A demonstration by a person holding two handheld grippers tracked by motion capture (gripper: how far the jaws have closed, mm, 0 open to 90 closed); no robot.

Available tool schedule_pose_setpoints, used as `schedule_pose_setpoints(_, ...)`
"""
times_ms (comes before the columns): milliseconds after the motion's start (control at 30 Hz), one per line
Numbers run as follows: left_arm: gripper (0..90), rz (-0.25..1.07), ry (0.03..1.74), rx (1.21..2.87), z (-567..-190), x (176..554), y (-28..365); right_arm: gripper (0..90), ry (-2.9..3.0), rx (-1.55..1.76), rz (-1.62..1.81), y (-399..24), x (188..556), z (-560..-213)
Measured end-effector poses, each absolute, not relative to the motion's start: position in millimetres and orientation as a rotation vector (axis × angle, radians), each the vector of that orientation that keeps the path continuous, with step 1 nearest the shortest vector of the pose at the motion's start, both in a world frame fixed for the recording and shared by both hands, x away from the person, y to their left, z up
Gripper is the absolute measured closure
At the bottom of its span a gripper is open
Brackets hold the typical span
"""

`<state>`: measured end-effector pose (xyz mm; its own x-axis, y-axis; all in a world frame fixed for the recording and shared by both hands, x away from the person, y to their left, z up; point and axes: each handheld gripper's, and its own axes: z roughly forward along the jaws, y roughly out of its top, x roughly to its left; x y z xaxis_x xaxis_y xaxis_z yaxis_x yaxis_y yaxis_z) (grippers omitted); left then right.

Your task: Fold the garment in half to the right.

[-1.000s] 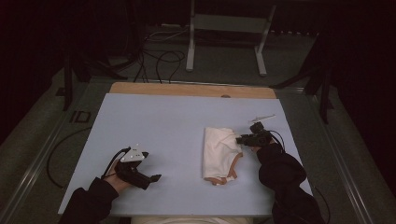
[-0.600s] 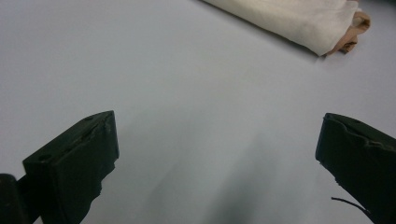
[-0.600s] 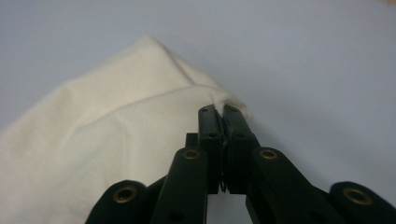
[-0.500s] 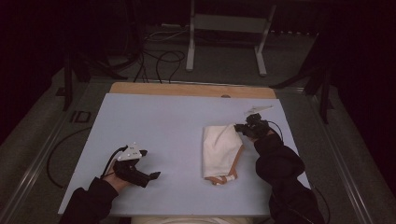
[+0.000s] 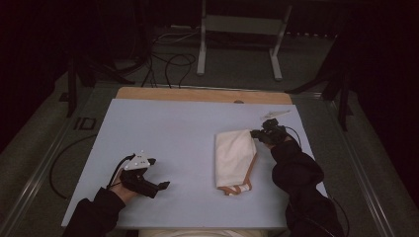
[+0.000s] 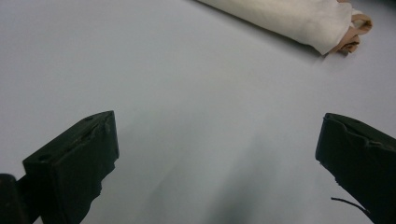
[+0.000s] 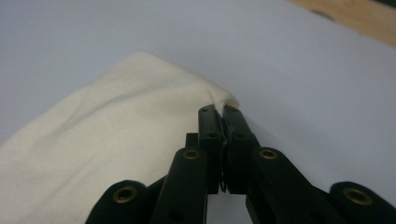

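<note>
Pinching only the far right corner of the cream cloth (image 7: pixel 116 140) near the surface's right edge, the right gripper (image 7: pixel 223 112) is risking a slip (left gripper (image 6: pixel 217 154) is sitting wide open).

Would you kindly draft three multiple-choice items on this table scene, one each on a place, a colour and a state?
1. Where does the right gripper grip the folded cloth?
A. its far right corner
B. its near tan-trimmed end
C. its left edge

2. What colour is the cloth's main body?
A. dark blue
B. cream white
C. red

3. How do the left gripper's jaws stand?
A. shut on the cloth
B. shut on nothing
C. wide apart over the bare table

Answers:
1. A: in the right gripper view the shut jaws pinch the cloth's corner.
2. B: both gripper views show cream fabric, with tan trim at one end.
3. C: the left gripper view shows only table surface between them.
</note>
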<state>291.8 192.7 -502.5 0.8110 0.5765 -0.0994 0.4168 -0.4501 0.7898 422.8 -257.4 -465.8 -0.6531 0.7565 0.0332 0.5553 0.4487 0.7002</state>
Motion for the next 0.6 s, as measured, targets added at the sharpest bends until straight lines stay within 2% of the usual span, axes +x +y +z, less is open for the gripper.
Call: schedule_pose_setpoints(600, 0.2, 0.259, 0.734, 2.104, -501.4, 291.8, 195.5, 87.8, 2.457, 1.247, 0.894, -267.0, 433.9, -502.2)
